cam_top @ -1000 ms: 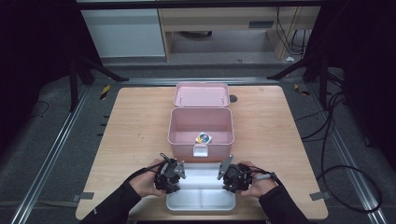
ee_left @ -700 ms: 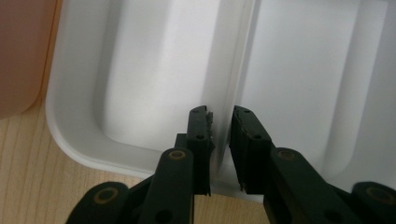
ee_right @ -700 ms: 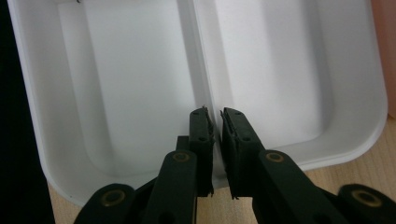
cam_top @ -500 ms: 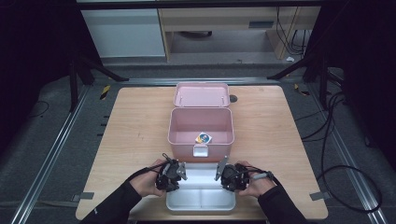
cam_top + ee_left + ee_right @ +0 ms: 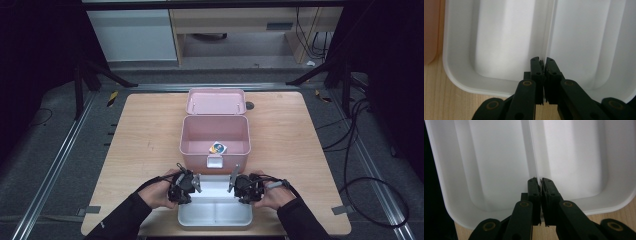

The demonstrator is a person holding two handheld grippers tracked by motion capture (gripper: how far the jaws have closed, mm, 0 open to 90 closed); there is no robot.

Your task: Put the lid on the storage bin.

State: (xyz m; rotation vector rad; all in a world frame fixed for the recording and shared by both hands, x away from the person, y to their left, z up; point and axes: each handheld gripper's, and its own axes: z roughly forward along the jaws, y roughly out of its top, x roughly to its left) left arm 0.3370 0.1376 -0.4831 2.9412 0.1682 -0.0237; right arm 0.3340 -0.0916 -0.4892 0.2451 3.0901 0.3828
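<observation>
**Two claws clamp a white tray at the table's near edge**

A person's left claw (image 5: 192,184) and right claw (image 5: 233,181) grip a white divided tray (image 5: 215,215) lying at the middle of the table's (image 5: 140,145) near edge, just in front of an open pink box (image 5: 215,135). In the left gripper view the jaws have just been closing and now pinch the tray's centre divider (image 5: 547,32) where it meets the rim; the right gripper view shows the same grip from the opposite side, jaws drawn together on the divider (image 5: 532,150). A small coloured item (image 5: 218,147) lies on the box floor, near its front wall; the lid (image 5: 216,101) stands back toward the far edge.

The step in hand looks like lifting the tray to seat it in the box. Done well, both hands should rise together and keep the tray level, since each hold is on a thin plastic wall and uneven pull could twist it loose. The tray must clear the box's front wall before lowering.
</observation>
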